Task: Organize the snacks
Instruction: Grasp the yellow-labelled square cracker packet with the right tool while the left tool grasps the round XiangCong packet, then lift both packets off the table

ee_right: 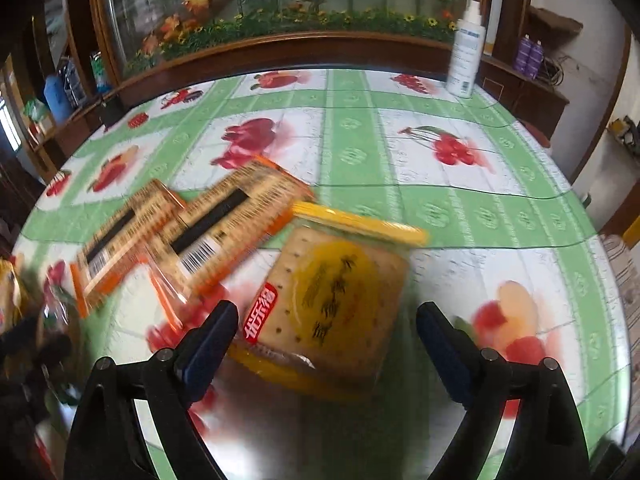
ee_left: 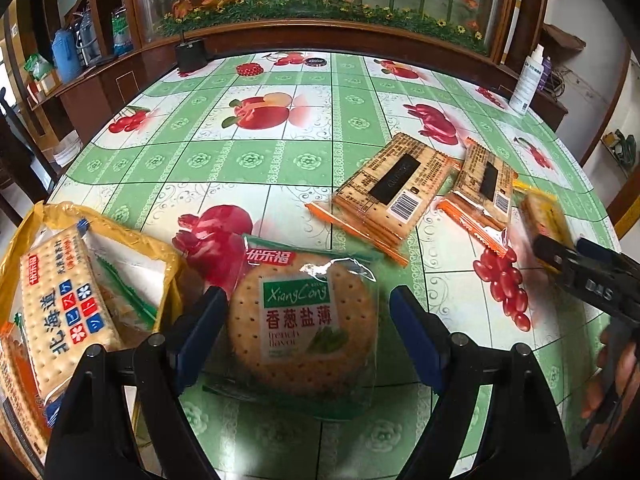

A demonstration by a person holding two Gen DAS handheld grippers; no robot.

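Note:
A round cracker pack with a green label (ee_left: 302,320) lies on the fruit-print tablecloth between the fingers of my left gripper (ee_left: 310,320). The gripper is open, and a gap shows on the pack's right side. A yellow-edged bag (ee_left: 132,240) at the near left holds a square cracker pack (ee_left: 60,304). My right gripper (ee_right: 324,332) is open around a yellow square cracker pack (ee_right: 340,292), which is blurred, with a gap at the right finger. From the left wrist view the right gripper (ee_left: 560,246) sits at that yellow pack (ee_left: 544,216). Two orange-edged packs (ee_left: 396,188) (ee_left: 484,188) lie face down mid-table.
A white spray bottle (ee_right: 466,48) stands at the table's far right edge, and a small black box (ee_left: 191,54) at the far left. A wooden cabinet with plants behind glass (ee_left: 320,0) backs the table. A hand (ee_left: 624,364) shows at the right edge.

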